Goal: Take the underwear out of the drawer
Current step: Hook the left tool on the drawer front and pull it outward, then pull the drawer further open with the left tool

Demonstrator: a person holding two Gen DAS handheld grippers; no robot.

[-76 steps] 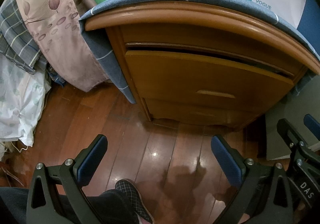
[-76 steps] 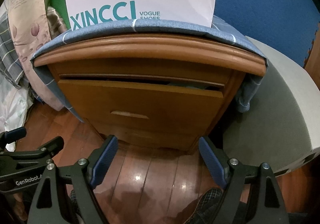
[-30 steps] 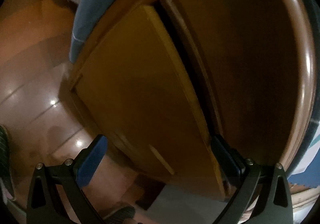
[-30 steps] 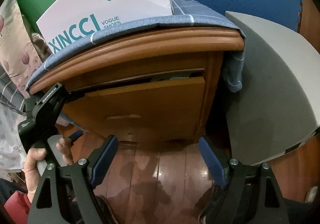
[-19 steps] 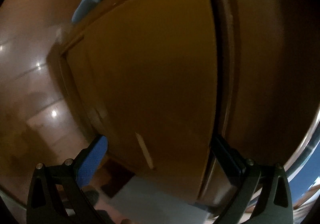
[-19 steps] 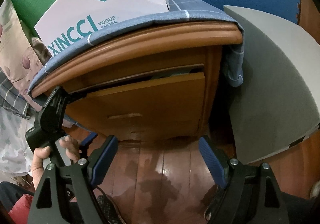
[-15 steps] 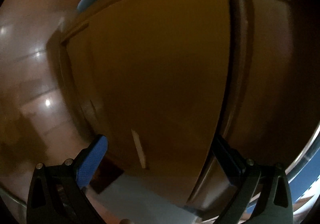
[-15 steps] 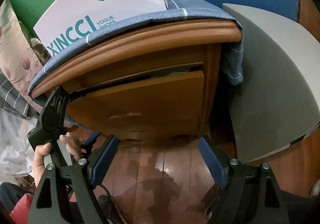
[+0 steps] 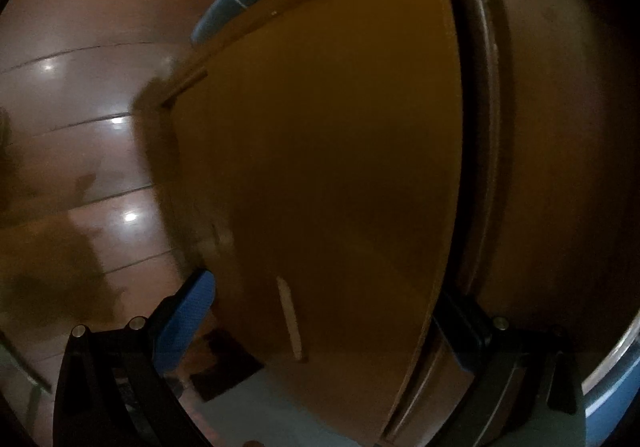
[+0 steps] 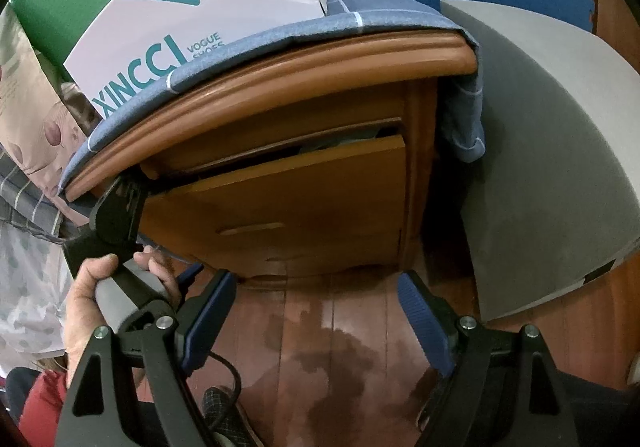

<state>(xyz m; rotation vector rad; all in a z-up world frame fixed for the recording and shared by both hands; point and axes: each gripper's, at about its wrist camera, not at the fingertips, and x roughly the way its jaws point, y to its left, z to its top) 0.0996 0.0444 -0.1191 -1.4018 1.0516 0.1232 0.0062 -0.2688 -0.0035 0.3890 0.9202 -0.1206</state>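
The wooden drawer front (image 9: 320,147) fills the left wrist view, turned on its side, with its slim handle (image 9: 290,319) low in the frame. My left gripper (image 9: 320,307) is open and straddles the front: one blue finger (image 9: 188,311) lies below it, the other (image 9: 452,315) sits in the dark gap above it. In the right wrist view the drawer (image 10: 288,199) stands ajar in the nightstand (image 10: 280,75), with dark fabric (image 10: 340,141) just showing in the gap. A hand (image 10: 92,287) holds the left gripper at the drawer's top left corner. My right gripper (image 10: 314,287) hangs open and empty over the floor.
A blue checked cloth (image 10: 384,17) covers the nightstand top under a white XINCCI box (image 10: 192,11). A grey panel (image 10: 540,151) leans at the right. Bedding (image 10: 28,119) hangs at the left. Glossy wooden floor (image 10: 320,347) lies in front.
My left gripper has closed in on the drawer, rolled sideways and slipped one finger into the gap above the front. The gap has widened slightly. My right gripper has drifted right.
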